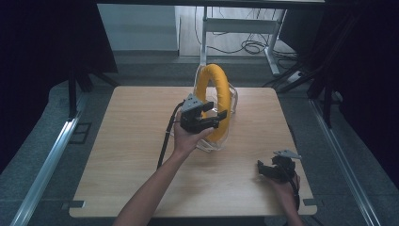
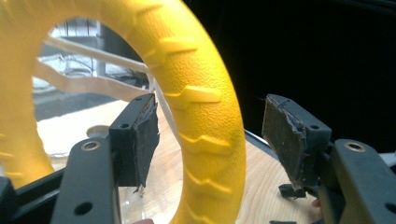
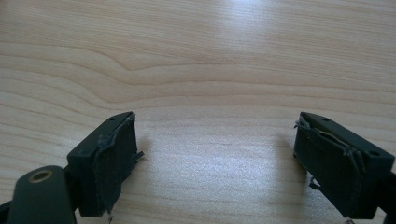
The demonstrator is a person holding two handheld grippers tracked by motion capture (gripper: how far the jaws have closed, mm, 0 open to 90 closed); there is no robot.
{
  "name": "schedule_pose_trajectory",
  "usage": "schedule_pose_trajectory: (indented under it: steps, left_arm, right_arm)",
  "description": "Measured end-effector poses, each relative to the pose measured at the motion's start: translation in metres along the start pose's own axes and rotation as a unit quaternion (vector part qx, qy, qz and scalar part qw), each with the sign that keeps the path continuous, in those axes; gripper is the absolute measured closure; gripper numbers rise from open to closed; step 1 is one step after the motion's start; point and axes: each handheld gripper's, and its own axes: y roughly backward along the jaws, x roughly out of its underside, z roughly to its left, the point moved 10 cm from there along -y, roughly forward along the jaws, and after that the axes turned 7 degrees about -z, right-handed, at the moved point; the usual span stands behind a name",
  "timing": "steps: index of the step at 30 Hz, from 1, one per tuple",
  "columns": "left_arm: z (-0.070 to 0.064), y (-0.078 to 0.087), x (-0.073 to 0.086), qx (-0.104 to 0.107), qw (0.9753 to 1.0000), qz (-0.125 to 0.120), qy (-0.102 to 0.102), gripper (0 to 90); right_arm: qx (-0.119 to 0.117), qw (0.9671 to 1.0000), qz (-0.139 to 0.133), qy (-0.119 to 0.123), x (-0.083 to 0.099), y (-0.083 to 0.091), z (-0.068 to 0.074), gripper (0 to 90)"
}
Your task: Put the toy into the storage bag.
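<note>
Seen from the high view, a yellow ring (image 1: 214, 101) stands on edge near the far middle of a wooden table (image 1: 127, 155), its opening facing left and right across the table, cradled in what appears to be a clear plastic holder (image 1: 221, 143) whose outline is hard to make out. The left gripper (image 1: 212, 112), held in a person's left hand (image 1: 188, 139), has its jaws spread on either side of the ring's near rim, with no firm grip visible. The right gripper (image 1: 264, 168) rests low by the table's near right corner, well apart from the ring. In the left gripper view, the ring (image 2: 201, 107) rises between the two black jaws, its pebbled surface marked with raised arrow-shaped treads; gaps show on both sides, so the jaws stand released around it. No writing can be read. In the right gripper view, the jaws stand wide apart over bare wood grain (image 3: 201, 70), holding nothing.
</note>
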Motion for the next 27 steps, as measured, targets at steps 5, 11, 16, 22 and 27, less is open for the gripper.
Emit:
schedule_pose_trajectory:
  steps: [5,11,16,22,27]
  left_arm:
    - [-0.001,0.016,-0.002,0.001,0.9999,0.004,-0.014,34.3]
    - [0.003,0.035,0.002,0.002,1.0,0.004,-0.005,33.6]
    - [0.007,0.054,0.013,0.005,0.9999,0.01,0.001,33.6]
    - [0.014,0.078,0.031,-0.004,0.9998,0.021,-0.005,33.6]
    - [0.021,0.099,0.045,-0.013,0.9994,0.029,-0.012,33.5]
  right_arm:
    - [0.0,1.0,0.0,0.0,0.0,0.0,0.0,13.6]
    - [0.0,1.0,0.0,-0.001,0.0,0.0,0.0,13.6]
    - [0.0,1.0,0.0,0.0,0.0,0.0,0.0,13.6]
    - [0.0,1.0,0.0,0.0,0.0,0.0,0.0,13.6]
    - [0.001,1.0,0.001,-0.002,0.0,0.0,0.0,13.6]
